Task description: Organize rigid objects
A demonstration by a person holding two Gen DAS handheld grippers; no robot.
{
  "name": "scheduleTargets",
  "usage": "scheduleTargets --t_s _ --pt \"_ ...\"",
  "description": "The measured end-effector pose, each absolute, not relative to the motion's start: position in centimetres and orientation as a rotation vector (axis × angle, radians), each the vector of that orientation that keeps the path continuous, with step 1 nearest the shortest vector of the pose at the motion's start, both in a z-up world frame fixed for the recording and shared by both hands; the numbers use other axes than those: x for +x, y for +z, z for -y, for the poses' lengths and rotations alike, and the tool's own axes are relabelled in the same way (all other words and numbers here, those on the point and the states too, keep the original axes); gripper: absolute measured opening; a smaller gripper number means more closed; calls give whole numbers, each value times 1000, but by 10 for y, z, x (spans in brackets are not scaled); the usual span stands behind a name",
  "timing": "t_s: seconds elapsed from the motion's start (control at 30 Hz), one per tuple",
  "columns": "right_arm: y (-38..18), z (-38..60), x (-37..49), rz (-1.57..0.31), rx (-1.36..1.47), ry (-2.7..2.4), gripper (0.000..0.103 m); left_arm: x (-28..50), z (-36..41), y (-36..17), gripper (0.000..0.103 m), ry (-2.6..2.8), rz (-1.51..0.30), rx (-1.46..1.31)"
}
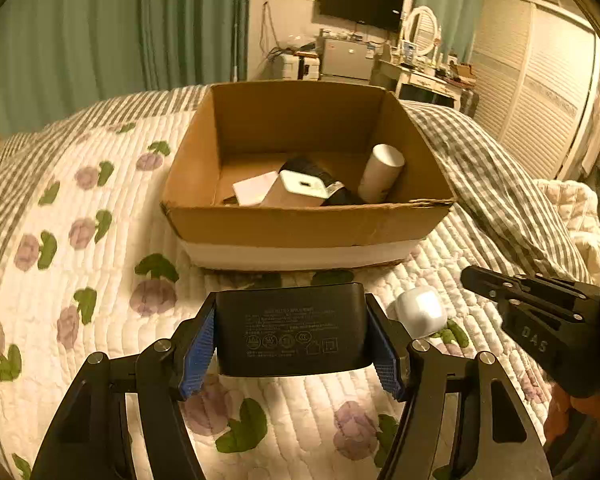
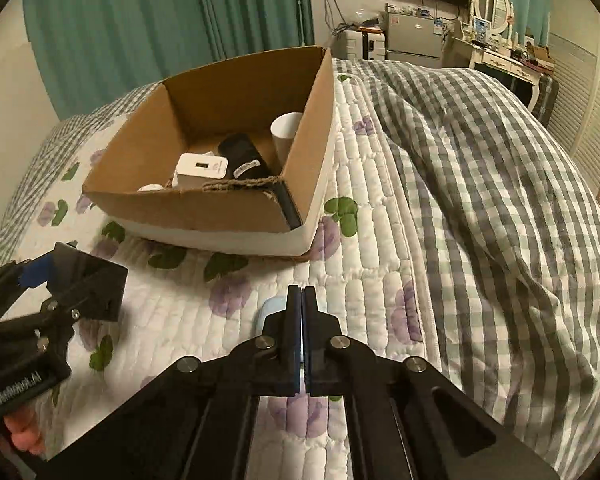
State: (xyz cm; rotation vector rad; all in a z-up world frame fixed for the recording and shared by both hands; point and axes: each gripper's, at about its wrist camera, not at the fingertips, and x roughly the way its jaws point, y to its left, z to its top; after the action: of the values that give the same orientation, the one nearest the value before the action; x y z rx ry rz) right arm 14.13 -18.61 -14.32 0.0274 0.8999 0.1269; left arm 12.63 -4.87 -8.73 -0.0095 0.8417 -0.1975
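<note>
My left gripper is shut on a black power adapter and holds it above the quilt, short of the cardboard box. The adapter also shows in the right wrist view. The box holds a white charger, a white cylinder, a white card and dark items. A small white earbud case lies on the quilt right of the adapter. My right gripper is shut and empty, its tips just over that case.
The box sits on a floral quilted bed cover. A checked duvet is bunched to the right. Green curtains, a TV, a fridge and a dressing table stand beyond the bed.
</note>
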Motion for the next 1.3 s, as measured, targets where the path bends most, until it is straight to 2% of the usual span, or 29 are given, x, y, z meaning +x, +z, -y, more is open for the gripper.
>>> scheduleTargets --t_s 0.27,0.3,0.33,0.4,0.47,0.6,0.73,1.0,1.3 --pt "-148 184 142 -927 58 163 1 126 42 -100 69 -172 -862 -29" --pt "-152 182 143 -937 51 151 5 126 42 -100 69 -170 -864 -28" --pt "-157 180 144 -947 45 136 17 127 41 -101 69 -169 -866 -26" --pt "-168 176 147 -974 46 133 34 128 41 -103 69 -168 -867 -25" --pt "-178 170 150 -984 27 118 37 128 40 -104 69 -166 -866 -21" --pt "-186 161 157 -995 -4 106 49 131 39 -106 69 -163 -865 -13" --pt "-194 154 165 -1011 -29 97 52 131 39 -108 69 -164 -869 -9" --pt "-189 147 157 -976 -65 106 51 126 40 -103 69 -156 -868 13" --pt "-79 158 152 -803 -27 111 51 121 42 -31 69 -142 -739 19"
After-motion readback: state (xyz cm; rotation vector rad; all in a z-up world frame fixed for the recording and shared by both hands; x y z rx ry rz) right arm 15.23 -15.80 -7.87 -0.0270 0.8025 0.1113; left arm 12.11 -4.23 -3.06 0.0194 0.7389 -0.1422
